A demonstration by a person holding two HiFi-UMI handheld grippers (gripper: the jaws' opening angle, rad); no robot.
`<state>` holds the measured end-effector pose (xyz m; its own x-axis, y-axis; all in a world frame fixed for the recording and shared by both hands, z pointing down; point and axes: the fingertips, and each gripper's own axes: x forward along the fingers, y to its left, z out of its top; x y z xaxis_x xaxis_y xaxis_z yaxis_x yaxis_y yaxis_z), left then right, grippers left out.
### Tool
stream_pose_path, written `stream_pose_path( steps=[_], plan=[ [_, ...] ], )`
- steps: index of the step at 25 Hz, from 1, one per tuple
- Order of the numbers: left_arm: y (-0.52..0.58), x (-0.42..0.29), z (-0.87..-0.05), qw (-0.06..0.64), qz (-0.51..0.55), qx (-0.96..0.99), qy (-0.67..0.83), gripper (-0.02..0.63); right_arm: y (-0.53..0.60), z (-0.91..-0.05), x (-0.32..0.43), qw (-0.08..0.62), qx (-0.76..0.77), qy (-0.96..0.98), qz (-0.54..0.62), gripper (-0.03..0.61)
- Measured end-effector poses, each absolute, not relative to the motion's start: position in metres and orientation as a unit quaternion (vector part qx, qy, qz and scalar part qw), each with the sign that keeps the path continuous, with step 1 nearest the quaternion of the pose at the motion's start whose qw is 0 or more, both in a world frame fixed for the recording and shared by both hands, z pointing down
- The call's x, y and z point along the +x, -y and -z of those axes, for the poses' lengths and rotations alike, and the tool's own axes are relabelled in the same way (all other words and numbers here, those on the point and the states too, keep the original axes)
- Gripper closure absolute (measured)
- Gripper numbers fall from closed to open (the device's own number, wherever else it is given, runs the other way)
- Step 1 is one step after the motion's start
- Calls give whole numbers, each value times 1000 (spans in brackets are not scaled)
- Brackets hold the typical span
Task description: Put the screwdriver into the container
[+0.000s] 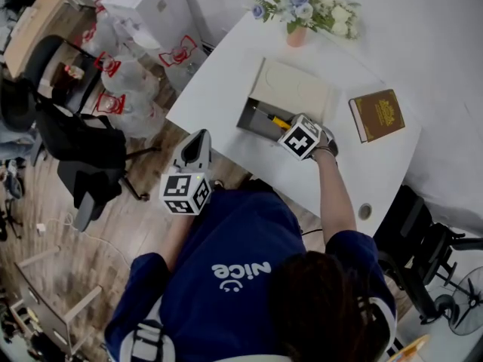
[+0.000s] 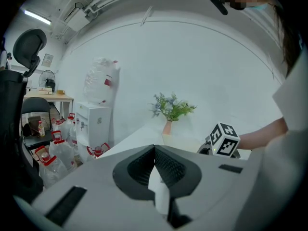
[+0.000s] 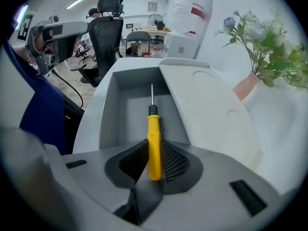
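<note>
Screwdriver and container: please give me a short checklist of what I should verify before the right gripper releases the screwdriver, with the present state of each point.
1. Grip: the right gripper is closed on the screwdriver, holding it by its yellow handle. Ok.
2. Opening: the lid covers only one side, and the grey container is open below the tool. Ok.
3. Aim: the shaft points into the opening and is clear of the lid. Ok.
4. Tip resting on the container's floor: cannot tell.
5. The left gripper is shut, empty and held away from the container. Ok.
</note>
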<state>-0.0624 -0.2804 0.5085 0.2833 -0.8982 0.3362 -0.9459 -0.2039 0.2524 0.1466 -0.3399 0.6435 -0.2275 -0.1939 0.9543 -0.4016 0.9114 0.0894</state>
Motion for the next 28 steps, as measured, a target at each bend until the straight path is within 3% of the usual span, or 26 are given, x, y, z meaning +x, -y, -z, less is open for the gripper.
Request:
stream_pose_path(
  steps=[15, 28],
  plan=[
    [276, -66, -515, 211, -65, 768, 601, 597, 336, -653, 144, 609, 185, 764, -106, 480],
    [280, -67, -515, 208, -67, 774, 595, 597, 340, -625, 145, 532, 227, 801, -154, 440]
  ],
)
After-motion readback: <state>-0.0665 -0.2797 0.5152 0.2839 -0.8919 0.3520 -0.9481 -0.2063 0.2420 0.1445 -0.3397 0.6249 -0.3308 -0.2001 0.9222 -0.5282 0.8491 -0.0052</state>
